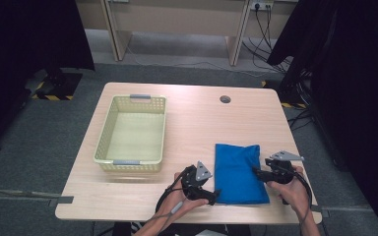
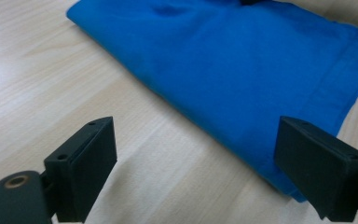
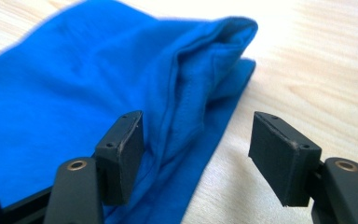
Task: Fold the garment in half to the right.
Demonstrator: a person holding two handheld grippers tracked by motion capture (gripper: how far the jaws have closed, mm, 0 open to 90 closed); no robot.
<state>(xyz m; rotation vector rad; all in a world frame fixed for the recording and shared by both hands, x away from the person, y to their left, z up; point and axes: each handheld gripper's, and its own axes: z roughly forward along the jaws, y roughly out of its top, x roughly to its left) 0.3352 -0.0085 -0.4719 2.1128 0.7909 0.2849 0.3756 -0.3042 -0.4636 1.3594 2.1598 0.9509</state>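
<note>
A folded blue cloth (image 1: 238,172) lies flat on the wooden table (image 1: 202,123) near its front edge. My left gripper (image 1: 214,195) sits at the cloth's near left corner. In the left gripper view the jaws (image 2: 196,128) stand wide open over bare wood, with the blue cloth (image 2: 242,70) just ahead and its corner by the right jaw. My right gripper (image 1: 257,172) is at the cloth's right edge. In the right gripper view it is open (image 3: 198,121), and the folded edge of the cloth (image 3: 186,107) lies between the jaws without being pinched.
A pale yellow plastic basket (image 1: 103,132) with grey handles stands empty on the left half of the table. A round cable hole (image 1: 225,99) sits near the far edge. Dark curtains hang at both sides, and a desk stands behind.
</note>
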